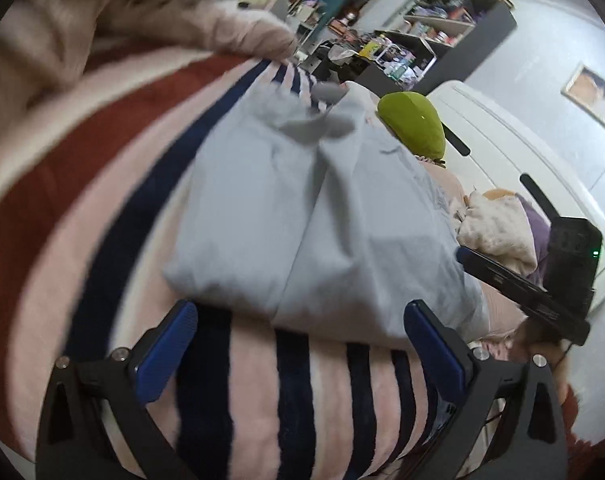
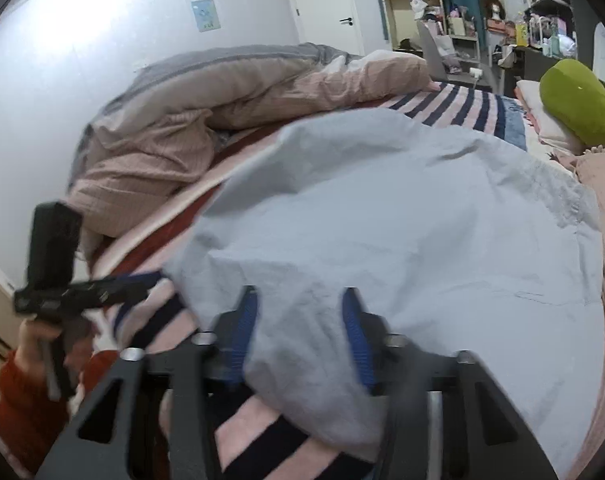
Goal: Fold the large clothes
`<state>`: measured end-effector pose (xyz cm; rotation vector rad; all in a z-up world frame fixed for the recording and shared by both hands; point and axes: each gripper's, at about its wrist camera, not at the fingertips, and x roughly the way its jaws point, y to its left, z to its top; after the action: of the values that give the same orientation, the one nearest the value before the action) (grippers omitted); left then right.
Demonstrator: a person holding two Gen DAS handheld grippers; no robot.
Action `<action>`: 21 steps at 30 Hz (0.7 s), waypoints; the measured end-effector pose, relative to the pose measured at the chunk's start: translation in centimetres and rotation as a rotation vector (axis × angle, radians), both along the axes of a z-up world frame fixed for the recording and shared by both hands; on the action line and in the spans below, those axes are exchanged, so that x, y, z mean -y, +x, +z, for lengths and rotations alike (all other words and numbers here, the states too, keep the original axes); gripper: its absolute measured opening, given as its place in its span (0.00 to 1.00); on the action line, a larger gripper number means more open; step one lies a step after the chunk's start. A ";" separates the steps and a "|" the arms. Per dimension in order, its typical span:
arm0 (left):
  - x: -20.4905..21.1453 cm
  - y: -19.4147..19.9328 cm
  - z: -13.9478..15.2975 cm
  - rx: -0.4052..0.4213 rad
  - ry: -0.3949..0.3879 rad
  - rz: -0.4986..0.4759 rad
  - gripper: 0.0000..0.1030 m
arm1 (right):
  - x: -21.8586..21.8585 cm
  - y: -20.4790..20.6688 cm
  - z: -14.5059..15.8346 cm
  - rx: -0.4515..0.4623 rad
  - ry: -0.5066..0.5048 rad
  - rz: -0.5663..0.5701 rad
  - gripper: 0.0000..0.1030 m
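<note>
Lying on the striped blanket (image 1: 258, 392), the pale blue garment (image 2: 402, 216) looks soft, light and floppy. The right gripper (image 2: 298, 328) pinches its near edge, a good spot to hold. The left gripper (image 1: 298, 344) is wide open, holding nothing.

The wrinkled pale-blue cotton garment (image 2: 402, 220) lies on the pink-and-navy striped fleece blanket (image 2: 454, 106); the bunched pink quilted duvet (image 2: 206, 108) lies far left (green plush cushion (image 2: 578, 96) far right).
</note>
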<state>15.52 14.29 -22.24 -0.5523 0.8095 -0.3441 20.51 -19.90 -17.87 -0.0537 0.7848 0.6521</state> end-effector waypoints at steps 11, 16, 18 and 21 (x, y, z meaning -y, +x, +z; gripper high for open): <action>2.8 3.3 -3.2 0.006 -0.146 0.061 0.99 | -0.4 2.9 -6.4 -0.117 -0.090 -0.100 0.00; 2.6 4.9 -3.2 0.006 -0.199 0.112 0.88 | 0.0 1.7 -3.6 -0.104 -0.009 -0.067 0.05; 2.4 5.4 -3.1 0.002 -0.206 0.125 0.66 | -0.7 1.0 -3.1 -0.095 -0.018 -0.040 0.05; 2.5 5.9 -2.9 0.007 -0.249 0.123 0.47 | -1.5 1.2 -4.3 -0.139 -0.046 -0.020 0.06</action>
<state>21.44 11.84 -25.13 -0.8302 0.7265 -0.3350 21.69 -18.39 -22.21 -0.0428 0.9333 0.6238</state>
